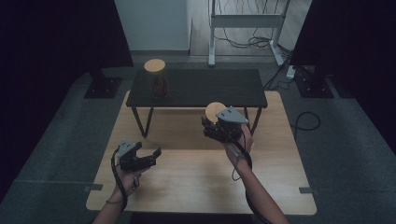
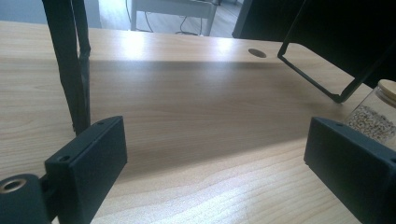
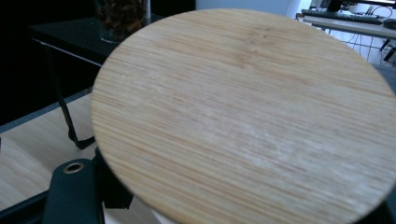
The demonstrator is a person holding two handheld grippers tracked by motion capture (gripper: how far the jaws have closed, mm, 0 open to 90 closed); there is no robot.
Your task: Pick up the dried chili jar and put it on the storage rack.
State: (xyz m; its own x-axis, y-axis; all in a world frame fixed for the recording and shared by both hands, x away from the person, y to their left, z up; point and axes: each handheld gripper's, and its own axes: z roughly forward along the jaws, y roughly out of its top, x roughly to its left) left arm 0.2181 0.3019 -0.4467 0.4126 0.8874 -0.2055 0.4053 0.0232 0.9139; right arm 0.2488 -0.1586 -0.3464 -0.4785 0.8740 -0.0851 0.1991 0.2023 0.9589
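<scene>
High view: light wooden tabletop [image 1: 196,186] with a low black shelf [image 1: 201,87] standing on thin black legs across its far half. On the shelf's left end stands a jar of brown contents [image 1: 156,78] with a round wooden lid. The right gripper [image 1: 215,125] is raised in front of the shelf's right part and grips a second jar [image 1: 214,111], of which mainly the pale round lid shows; jaws clamped on it, the person's right hand [image 1: 240,142] underneath. The left gripper [image 1: 148,157] is held low over the tabletop's near left, jaws apart with nothing between them, pointing right.

Left gripper view: both black jaws stand wide at the bottom corners, bare tabletop between them. A black shelf leg [image 2: 74,70] rises just behind the left jaw; another leg frame [image 2: 322,70] is at upper right. At the right edge, behind the right jaw, part of a glass jar with pale grain inside and a wooden lid [image 2: 378,116] shows.

Right gripper view: the held jar's wooden lid [image 3: 252,116] sits close to the camera, tilted slightly, grain running across. Jaws closed on the jar below the lid; a bit of the left jaw shows at bottom left. The brown-filled jar [image 3: 122,16] stands on the shelf at the upper left, well apart.
</scene>
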